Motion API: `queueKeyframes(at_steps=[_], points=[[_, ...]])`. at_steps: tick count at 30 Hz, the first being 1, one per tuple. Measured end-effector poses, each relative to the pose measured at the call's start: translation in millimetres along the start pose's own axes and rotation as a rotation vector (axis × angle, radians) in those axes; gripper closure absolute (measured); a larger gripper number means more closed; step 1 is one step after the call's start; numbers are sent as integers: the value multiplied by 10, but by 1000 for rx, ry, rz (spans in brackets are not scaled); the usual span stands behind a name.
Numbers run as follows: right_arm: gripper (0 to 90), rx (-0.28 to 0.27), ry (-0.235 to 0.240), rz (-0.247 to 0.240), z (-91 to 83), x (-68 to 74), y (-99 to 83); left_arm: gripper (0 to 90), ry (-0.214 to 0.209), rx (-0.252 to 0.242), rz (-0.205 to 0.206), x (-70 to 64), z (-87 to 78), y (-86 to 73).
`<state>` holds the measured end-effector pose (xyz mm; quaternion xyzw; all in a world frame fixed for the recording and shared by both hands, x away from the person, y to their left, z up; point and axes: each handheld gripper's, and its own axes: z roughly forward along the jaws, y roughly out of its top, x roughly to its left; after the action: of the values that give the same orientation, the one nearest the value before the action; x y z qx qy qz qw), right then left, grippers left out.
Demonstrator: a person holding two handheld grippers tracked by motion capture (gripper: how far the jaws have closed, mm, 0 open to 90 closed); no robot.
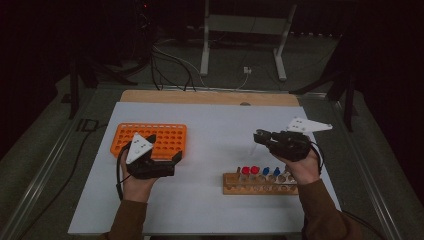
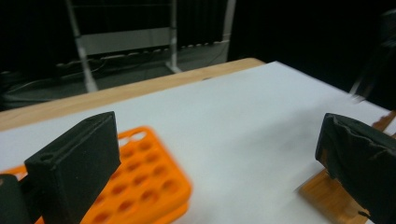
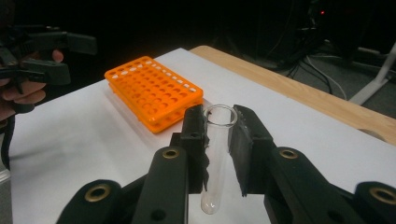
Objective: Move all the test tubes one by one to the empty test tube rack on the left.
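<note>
Orange rack (image 1: 155,138) with a regular grid of round holes; white sheet (image 1: 210,200) over a light wooden desk (image 1: 210,97). Both claws, left (image 1: 167,160) and right (image 1: 260,136), black, each topped by a pale grey triangular plate. Clear test tube (image 3: 217,154). Light wooden holder (image 1: 250,186) bearing red- and blue-capped tubes (image 1: 255,170).

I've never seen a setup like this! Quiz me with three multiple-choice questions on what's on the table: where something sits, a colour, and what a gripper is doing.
1. Where is the orange rack?
A. On the white sheet by the left gripper
B. On the floor
C. On top of the wooden rack

2. What colour is the tube between the right gripper's jaws?
A. Blue
B. Clear
C. Black

3. How is the left gripper?
A. Shut on a tube
B. Shut on the rack
C. Open, holding nothing

Answers: A, the high view shows it there; B, the sheet shows through it; C, its jaws stand wide apart.
</note>
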<state>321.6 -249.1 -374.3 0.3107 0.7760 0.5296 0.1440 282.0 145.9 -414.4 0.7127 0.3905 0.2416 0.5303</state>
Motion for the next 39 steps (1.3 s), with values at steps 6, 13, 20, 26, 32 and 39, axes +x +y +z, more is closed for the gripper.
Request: queueKeyframes(at_steps=[6,13,20,26,32,39], points=[[761,15,15,-3,186,46,58,5,-47,7,30,-189,223,154],[761,23,19,3,320,88,71,9,-93,15,51,-378,439,233],[761,18,29,-12,395,176,112,68,-147,36,62,-561,644,263],[760,27,39,-34,466,262,138,166,-169,62,72,-698,774,266],[761,28,55,-42,518,320,154,428,-227,69,77,-734,843,255],[761,37,76,-45,577,374,153,641,-257,65,96,-777,881,235]])
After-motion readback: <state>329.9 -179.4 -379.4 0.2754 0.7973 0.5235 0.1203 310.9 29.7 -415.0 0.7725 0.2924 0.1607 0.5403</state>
